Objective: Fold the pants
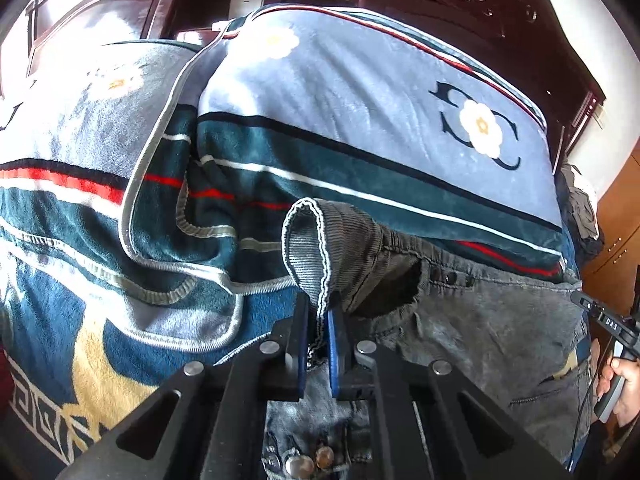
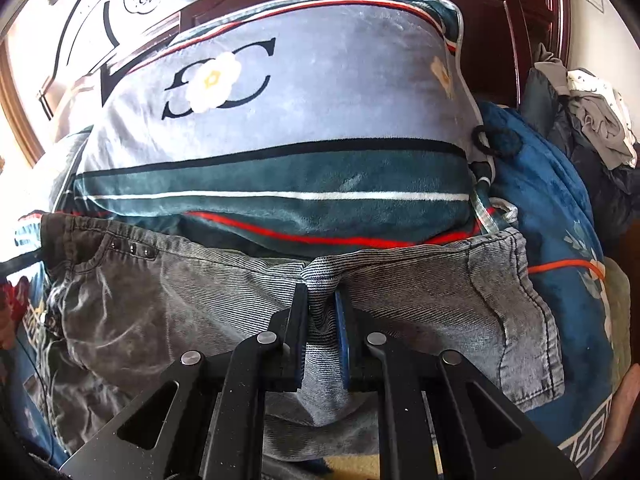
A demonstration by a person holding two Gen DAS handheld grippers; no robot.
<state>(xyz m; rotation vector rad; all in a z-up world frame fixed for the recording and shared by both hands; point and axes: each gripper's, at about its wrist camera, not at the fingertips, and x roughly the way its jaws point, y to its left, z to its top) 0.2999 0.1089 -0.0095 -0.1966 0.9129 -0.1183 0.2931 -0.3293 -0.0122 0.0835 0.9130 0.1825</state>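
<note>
**Inspector:** Jaws on both tools are pinched narrow with cloth between them. Your left gripper (image 1: 318,320) clamps a turned-over edge of the washed grey denim pants (image 1: 480,320), its white-stitched inner face showing. Your right gripper (image 2: 322,312) nips a raised ridge of the same pants (image 2: 420,292) near the middle of the cloth's far edge.

**Operator:** Where do the pants lie?

**Inspector:** Spread on the bed, with the far edge against the plump grey-blue and teal plush pillow with a white flower motif (image 2: 280,120).

**Operator:** How will they handle?

**Inspector:** My judgement: denim is limp but weighty, with enough friction not to slip from your pads. Seams and hems are the thickest and firmest parts; grip there, not on a single loose layer, or the cloth may sag and the fold run crooked.

**Operator:** What does each view give?

**Inspector:** Only the left view shows the metal buttons (image 1: 312,462) under the tool, the open dark pocket mouth (image 1: 396,288), a 2nd matching plush pillow (image 1: 100,120), and your hand on the other tool's handle (image 1: 622,384). Only the right view shows the hemmed far corner (image 2: 516,248), the bright blue fleece blanket (image 2: 540,200) beyond it, and a heap of clothes (image 2: 592,112) at the far right.
</note>
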